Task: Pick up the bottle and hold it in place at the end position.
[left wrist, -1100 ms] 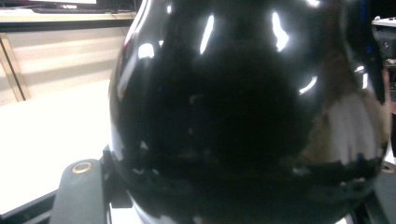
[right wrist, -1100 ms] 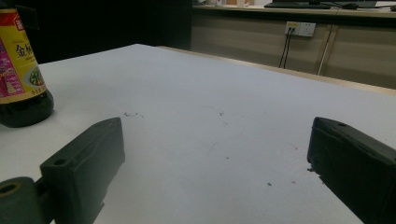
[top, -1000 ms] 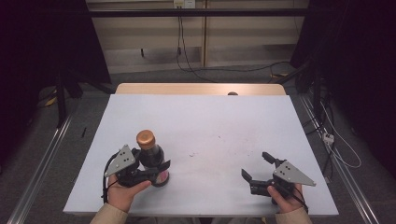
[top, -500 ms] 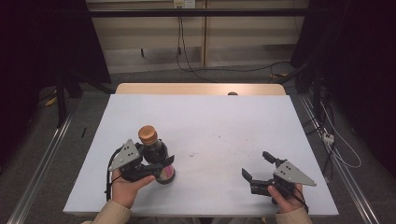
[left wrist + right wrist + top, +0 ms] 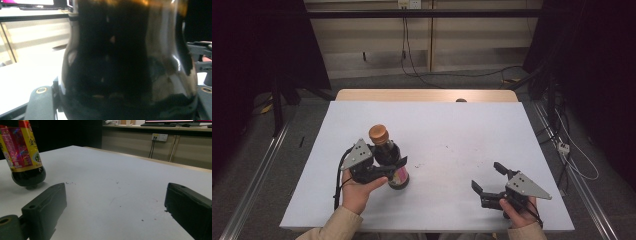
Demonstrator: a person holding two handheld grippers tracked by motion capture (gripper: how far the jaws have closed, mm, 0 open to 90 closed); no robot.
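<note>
We had the left claw [image 5: 384, 167] clamped around the belly of the dark sauce bottle [image 5: 388, 155], with the bottle's base looking just clear of the desk [image 5: 452, 130] in the right gripper view, tilted a bit. Our take: for carrying it well, keep the squeeze firm and the bottle near upright, since the glossy rounded body looked like it could slip or swing. The right claw [image 5: 492, 182] sat well off to the bottle's right, jaws wide apart, nothing in them. Room-wise we were fine: bare white surface ahead of both claws and between them. The near edge was close behind both hands, so moving forward seemed safer.
</note>
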